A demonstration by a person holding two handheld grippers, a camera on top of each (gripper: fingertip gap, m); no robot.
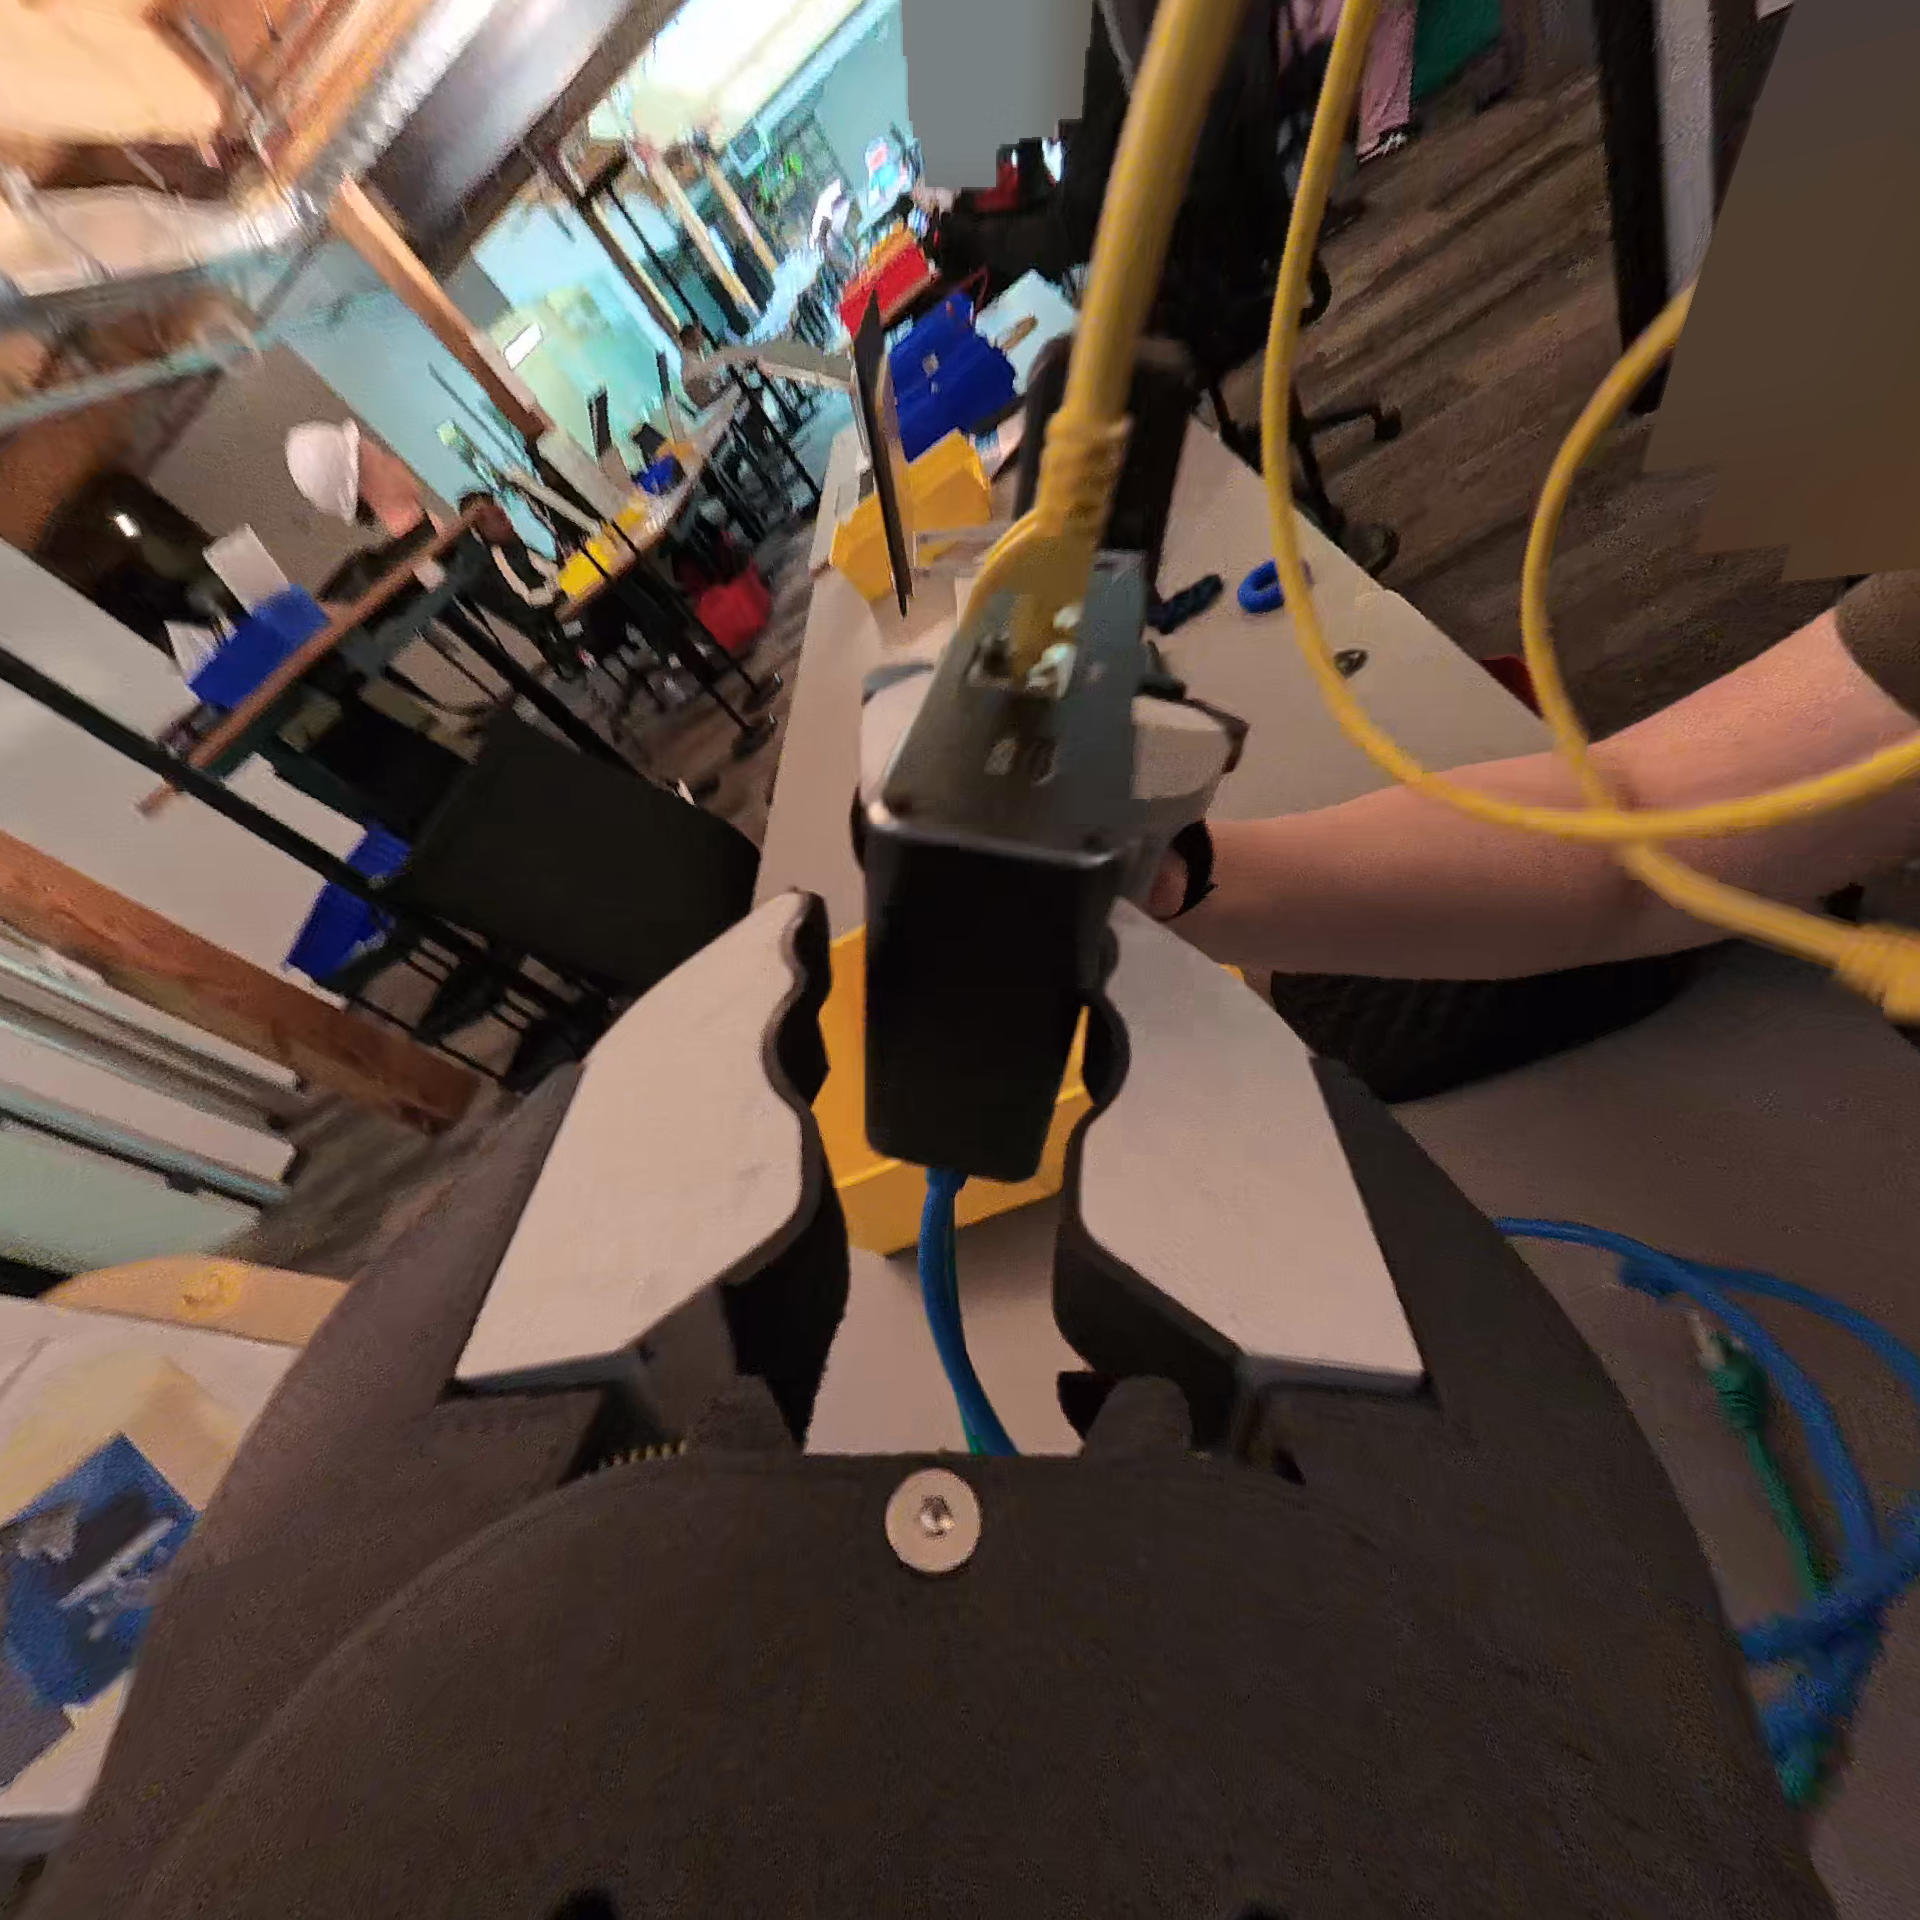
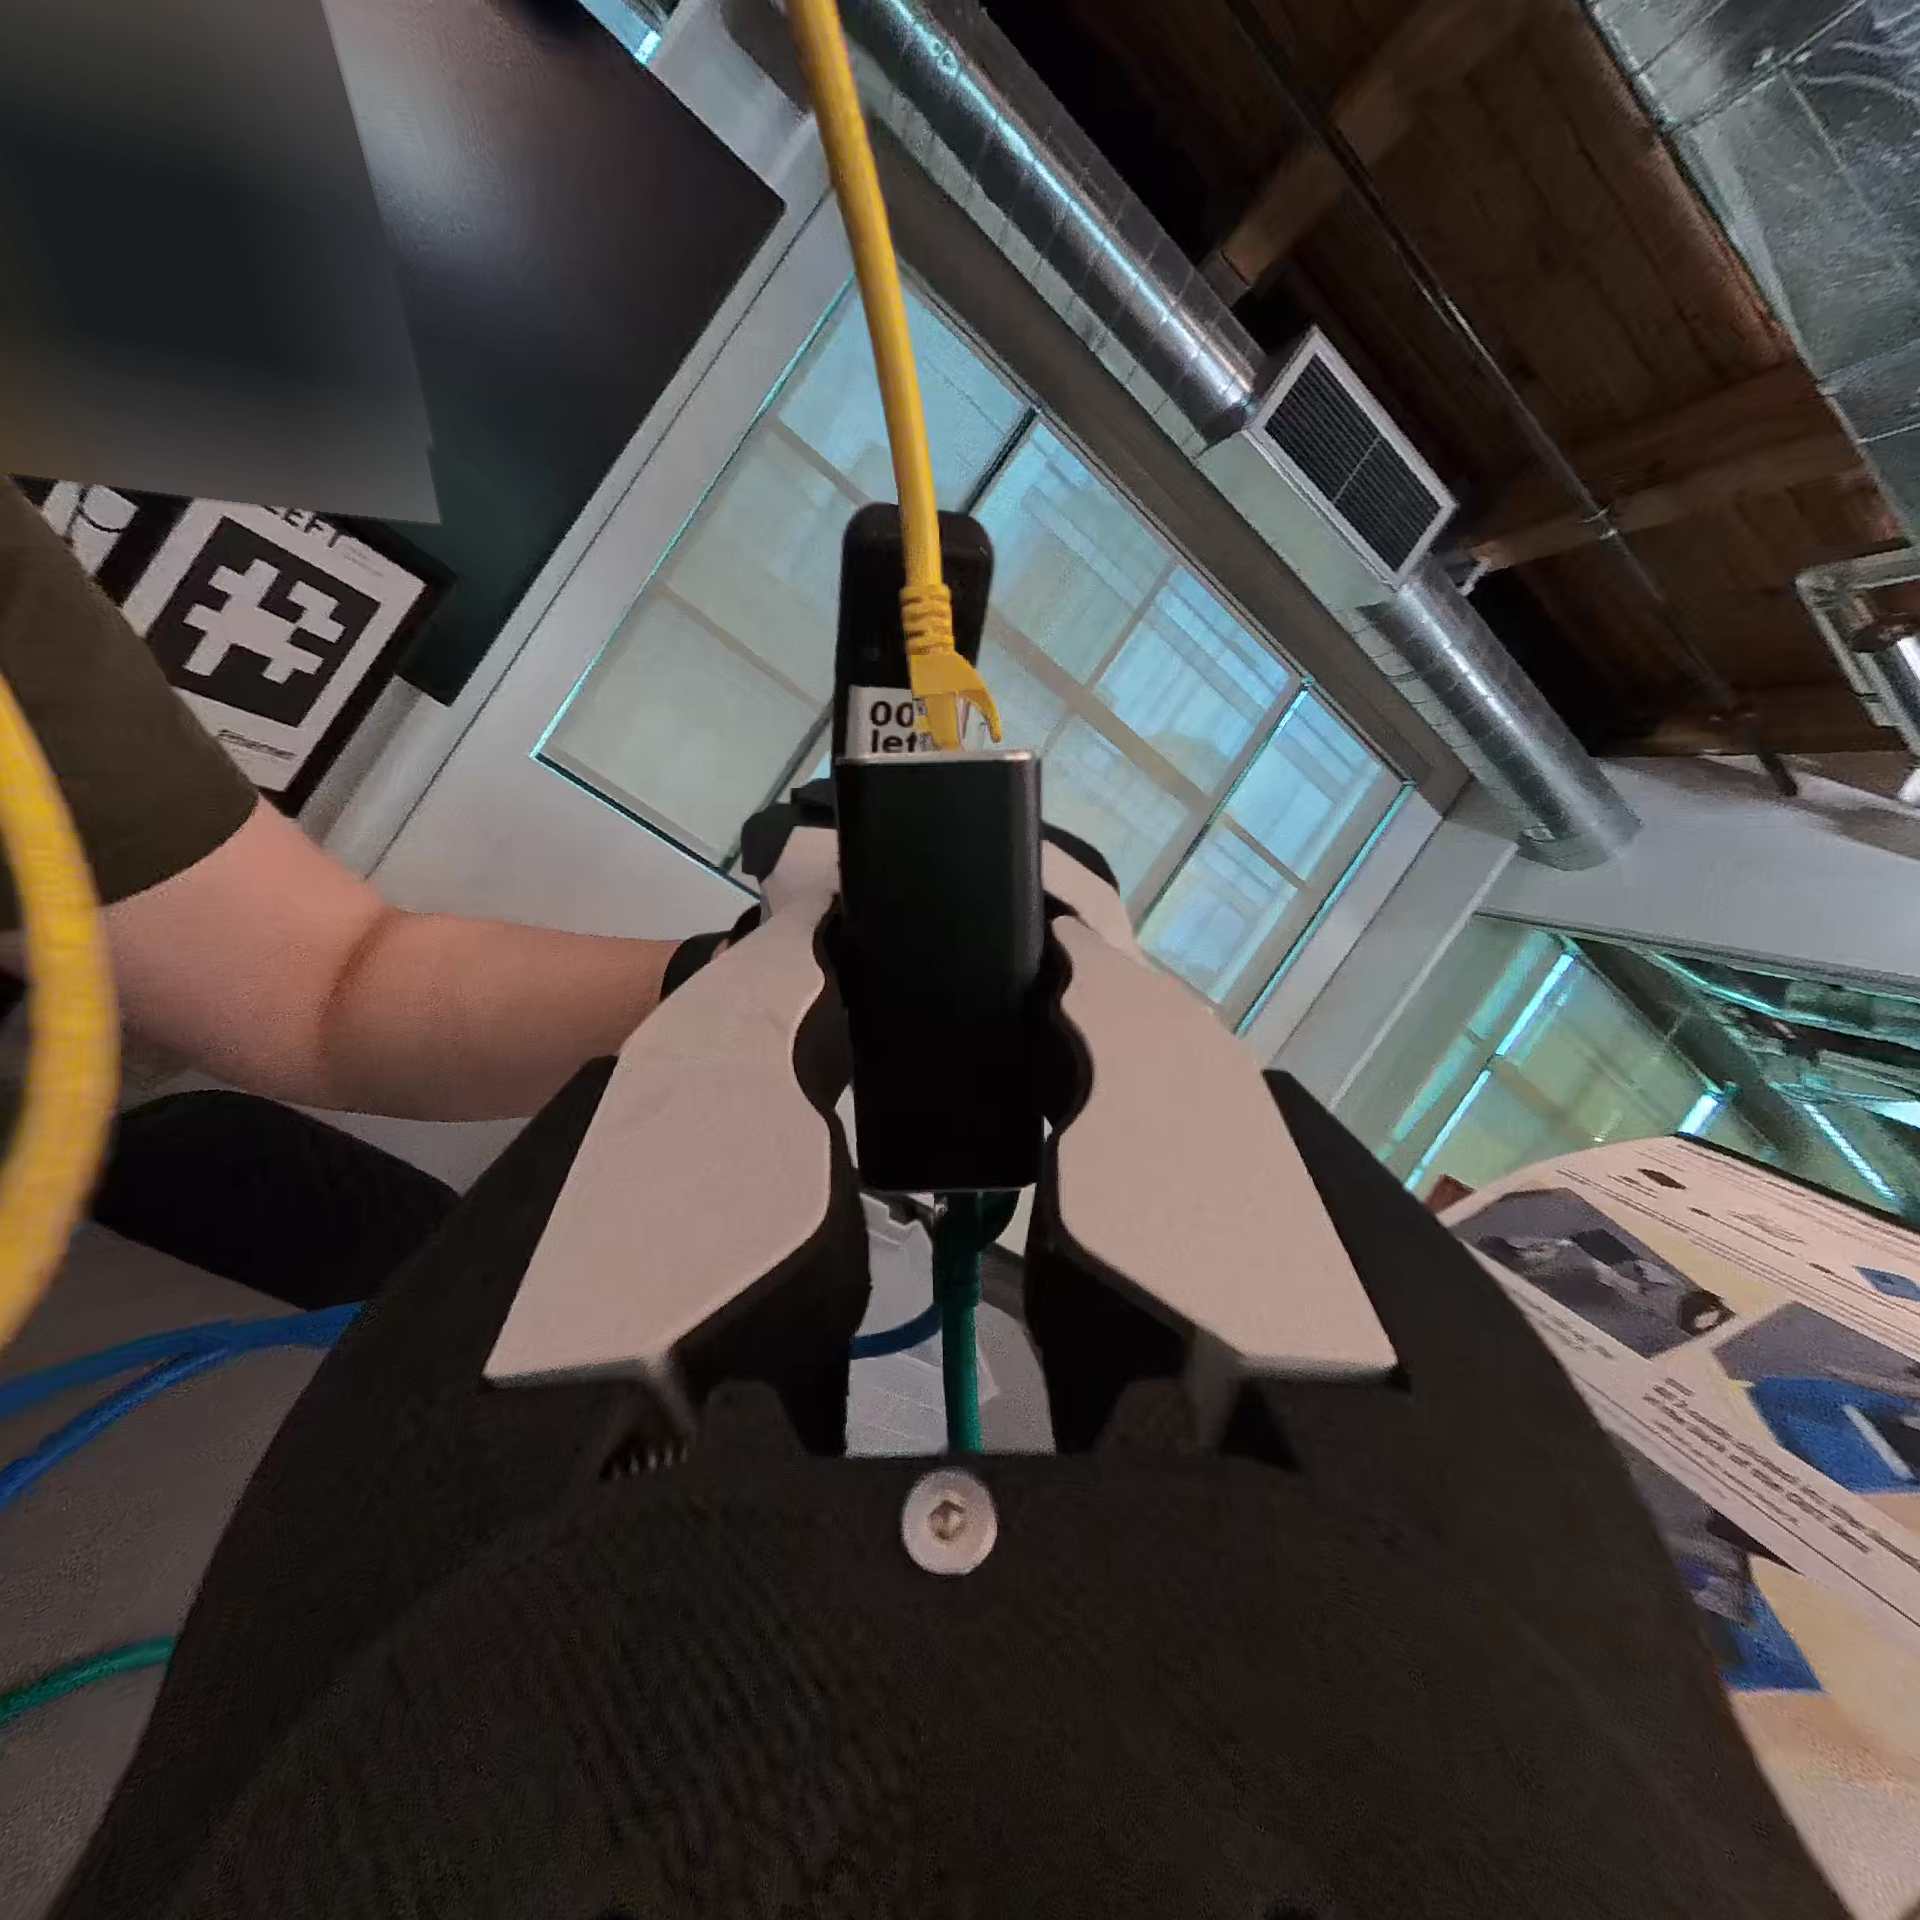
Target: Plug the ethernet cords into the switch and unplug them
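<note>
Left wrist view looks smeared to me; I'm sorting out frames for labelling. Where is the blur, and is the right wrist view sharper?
Left wrist view: background benches streak with motion blur and wide-angle bending, while the switch stays fairly sharp. Right wrist view: crisper, with the yellow cord set against bright windows.

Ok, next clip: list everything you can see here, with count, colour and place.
switch: one, black, held up off the table between both grippers
yellow cord: at least one, plugged into the switch's upper face; a loose yellow plug at the right edge
blue cord: one, runs up to the switch's underside, coils on the table to the right
green cord: one, also reaches the underside
bin: one, yellow, on the table below the switch
printed sheets: a few, pale with blue pictures, on the table
table: one, grey
right gripper: jaws shut on the switch
left gripper: jaws flank the switch, gap on one side
forearm: one per view, bare
</note>
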